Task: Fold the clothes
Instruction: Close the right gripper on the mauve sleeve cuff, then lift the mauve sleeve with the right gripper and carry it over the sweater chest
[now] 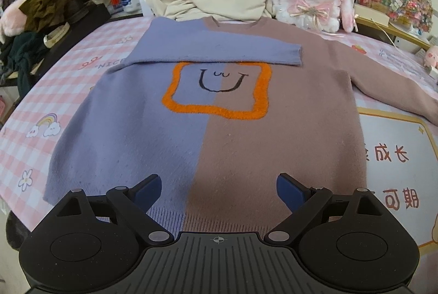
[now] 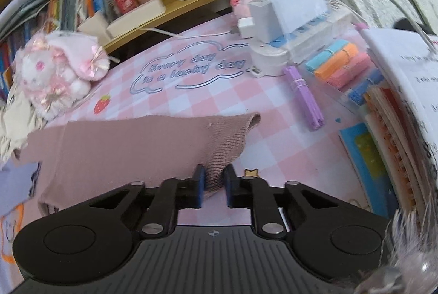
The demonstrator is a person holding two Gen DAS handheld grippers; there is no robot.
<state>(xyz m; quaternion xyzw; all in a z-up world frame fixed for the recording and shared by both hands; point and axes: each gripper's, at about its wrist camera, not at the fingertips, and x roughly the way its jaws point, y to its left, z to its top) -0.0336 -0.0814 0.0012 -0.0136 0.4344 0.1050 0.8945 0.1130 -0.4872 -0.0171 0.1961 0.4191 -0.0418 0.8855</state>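
Now my right gripper (image 2: 213,184) pinches the ribbed cuff of the mauve sleeve (image 2: 131,146), whose length runs leftward toward the sweater (image 1: 208,113) lying flat on the checked surface (image 1: 32,108), while my left gripper (image 1: 217,191) hovers open over its hem.

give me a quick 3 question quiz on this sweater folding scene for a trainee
1. True or false: the purple sleeve of the half purple, half mauve knitted sweater already lies folded across its chest.
2. Which gripper has cloth between its fingers? A) the left gripper B) the right gripper
3. Fill in: the outline around the smiling face on the sweater's front is ____.

Key:
1. True.
2. B: the right gripper is closed on the ribbed cuff of the mauve sleeve; the left gripper hangs open above the hem.
3. Orange.
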